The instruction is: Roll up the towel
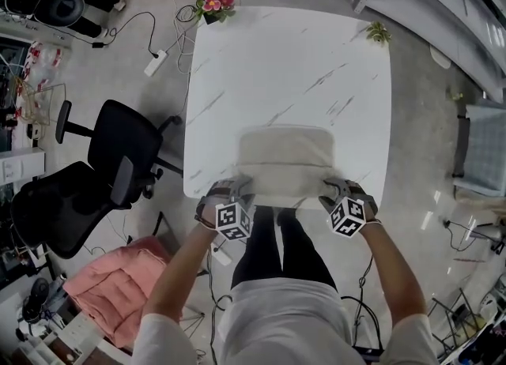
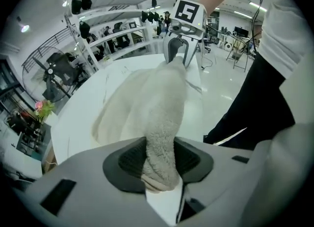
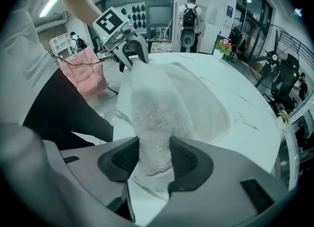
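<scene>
the towel [image 1: 285, 162] lies folded and partly rolled at the near edge of the white marble-patterned table [image 1: 292, 71], its rolled near edge running side to side along that edge. the left gripper [image 1: 241, 190] is clenched on the roll's left end: in the left gripper view the thick terry fold sits squeezed between both dark ribbed pads. the right gripper [image 1: 332, 190] grips the right end in the same way, with its pads pressed into the cloth on both sides. both grippers point steeply down at the table's near edge, one at each end of the roll, with the person's legs just behind them.

beyond the towel the tabletop is bare marble up to its far edge. a pot of pink flowers [image 1: 215, 5] stands at the far left corner and a small green plant [image 1: 378, 33] at the far right corner, both well apart from the towel.

left of the table stand two black office chairs [image 1: 118, 146], near its left edge. a pink cushion [image 1: 111, 280] lies on the floor by the person's left arm, and a power strip [image 1: 156, 62] with cables lies further back.
</scene>
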The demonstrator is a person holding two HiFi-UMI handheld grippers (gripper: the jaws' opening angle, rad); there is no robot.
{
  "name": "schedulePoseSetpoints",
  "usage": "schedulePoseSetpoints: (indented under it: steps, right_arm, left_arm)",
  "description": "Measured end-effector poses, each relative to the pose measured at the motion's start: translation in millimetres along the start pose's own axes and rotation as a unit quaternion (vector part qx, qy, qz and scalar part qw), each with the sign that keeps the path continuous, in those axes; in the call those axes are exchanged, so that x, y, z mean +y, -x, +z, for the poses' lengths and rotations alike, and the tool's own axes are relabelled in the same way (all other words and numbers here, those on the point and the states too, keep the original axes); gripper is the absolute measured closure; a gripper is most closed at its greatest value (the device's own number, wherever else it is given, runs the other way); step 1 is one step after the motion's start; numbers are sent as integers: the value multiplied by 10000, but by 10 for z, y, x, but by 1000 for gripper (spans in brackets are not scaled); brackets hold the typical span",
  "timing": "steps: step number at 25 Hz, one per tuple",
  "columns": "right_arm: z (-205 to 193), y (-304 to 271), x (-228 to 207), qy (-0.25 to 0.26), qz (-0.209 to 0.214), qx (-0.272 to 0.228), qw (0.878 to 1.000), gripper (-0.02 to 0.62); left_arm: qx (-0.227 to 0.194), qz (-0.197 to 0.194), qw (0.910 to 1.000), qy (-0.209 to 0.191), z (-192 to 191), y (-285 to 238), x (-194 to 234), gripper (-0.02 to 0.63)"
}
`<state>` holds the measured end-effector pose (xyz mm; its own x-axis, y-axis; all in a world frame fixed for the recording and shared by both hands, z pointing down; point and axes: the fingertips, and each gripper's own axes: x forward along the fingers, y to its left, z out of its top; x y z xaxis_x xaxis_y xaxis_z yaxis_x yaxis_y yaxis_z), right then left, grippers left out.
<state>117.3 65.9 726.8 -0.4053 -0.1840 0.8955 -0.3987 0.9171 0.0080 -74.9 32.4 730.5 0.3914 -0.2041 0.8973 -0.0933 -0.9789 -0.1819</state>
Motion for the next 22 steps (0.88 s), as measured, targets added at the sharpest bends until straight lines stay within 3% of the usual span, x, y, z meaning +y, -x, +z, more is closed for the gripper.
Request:
schedulePoseSetpoints:
  steps: [2, 4, 8, 11, 13, 16, 22]
  right_arm:
    - [-13, 28, 81, -28, 234, 40, 9997, 432]
    - [-47, 102, 255, -69, 700, 118, 9975, 451]
    - [-66, 334, 592, -263, 1696, 65, 9851, 460]
    - [-66, 415, 635, -778, 2067, -104, 9752, 462]
    - [-26, 414, 487, -1116, 2001, -236, 9731, 456]
    - [65, 367, 170, -1366, 1714, -411, 9748, 440]
    - [124, 213, -256, -1048, 1342, -194, 9852, 428]
  left_arm:
    - [-9, -266, 9996, -6, -2, 49, -95, 477]
    - [12, -852, 9964, 20, 2, 137, -299, 486]
    - [230, -2334, 9721, 36, 19, 380, -731, 489]
    - [251, -2890, 9562, 400, 73, 493, -719, 488]
    - [140, -2843, 9553, 796, 107, 474, -514, 477]
    - [31, -2465, 9627, 1111, 110, 376, -157, 457]
    - [137, -1971, 9746, 1054, 144, 171, 227, 447]
